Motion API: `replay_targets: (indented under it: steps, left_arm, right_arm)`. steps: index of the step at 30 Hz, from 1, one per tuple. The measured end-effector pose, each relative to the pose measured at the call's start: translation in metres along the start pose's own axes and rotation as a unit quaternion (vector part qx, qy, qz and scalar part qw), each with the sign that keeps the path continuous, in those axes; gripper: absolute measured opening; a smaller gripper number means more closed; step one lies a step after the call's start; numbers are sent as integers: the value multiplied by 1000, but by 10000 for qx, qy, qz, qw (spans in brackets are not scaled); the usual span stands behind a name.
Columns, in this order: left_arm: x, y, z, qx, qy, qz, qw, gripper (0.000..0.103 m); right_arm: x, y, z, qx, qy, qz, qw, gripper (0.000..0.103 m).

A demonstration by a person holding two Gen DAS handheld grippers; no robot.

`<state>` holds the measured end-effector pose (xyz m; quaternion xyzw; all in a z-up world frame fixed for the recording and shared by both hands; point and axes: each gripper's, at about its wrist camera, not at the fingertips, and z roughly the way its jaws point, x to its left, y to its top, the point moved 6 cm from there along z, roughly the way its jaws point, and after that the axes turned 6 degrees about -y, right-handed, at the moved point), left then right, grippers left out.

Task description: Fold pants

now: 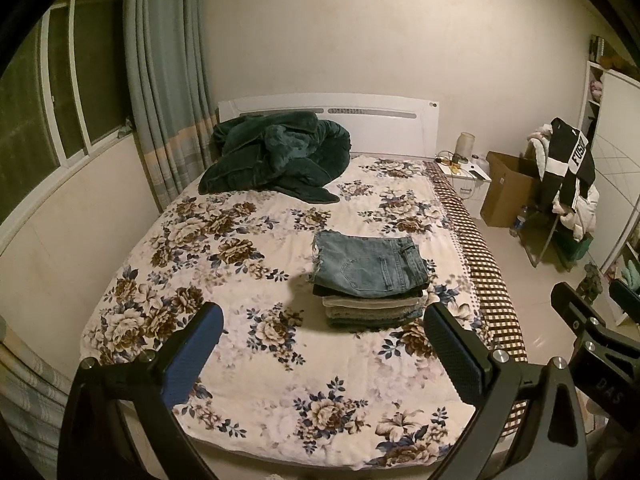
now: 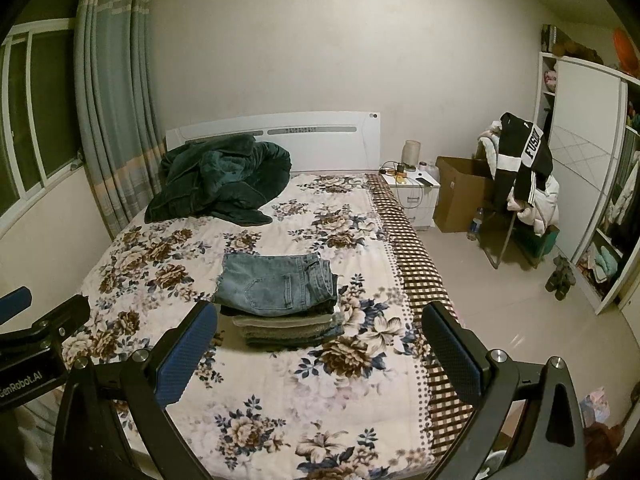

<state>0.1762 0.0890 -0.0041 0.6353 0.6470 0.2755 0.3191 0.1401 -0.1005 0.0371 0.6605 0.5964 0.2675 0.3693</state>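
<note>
A pair of folded blue jeans [image 1: 370,266] lies on top of a stack of folded clothes [image 1: 374,310] on the floral bedspread [image 1: 224,264], right of the bed's middle. It also shows in the right wrist view [image 2: 276,284] on the same stack [image 2: 288,330]. My left gripper [image 1: 322,344] is open and empty, held above the foot of the bed, short of the stack. My right gripper [image 2: 320,344] is open and empty too, beside the left one; it shows at the right edge of the left wrist view [image 1: 588,312].
A dark green blanket [image 1: 276,156] is heaped by the white headboard [image 1: 380,120]. A curtain [image 1: 168,72] and window are at left. Right of the bed stand a nightstand [image 1: 466,178], a cardboard box [image 1: 510,188], a chair with clothes [image 1: 568,176] and a wardrobe [image 2: 592,168].
</note>
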Motion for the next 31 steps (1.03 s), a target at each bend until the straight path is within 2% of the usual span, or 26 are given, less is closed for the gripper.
replay_targets:
  steps: [31]
  left_arm:
    - [2,7,-4,-65,39,-7,10000,102]
  right_arm:
    - [6,0,-6,29,40,47,10000,103]
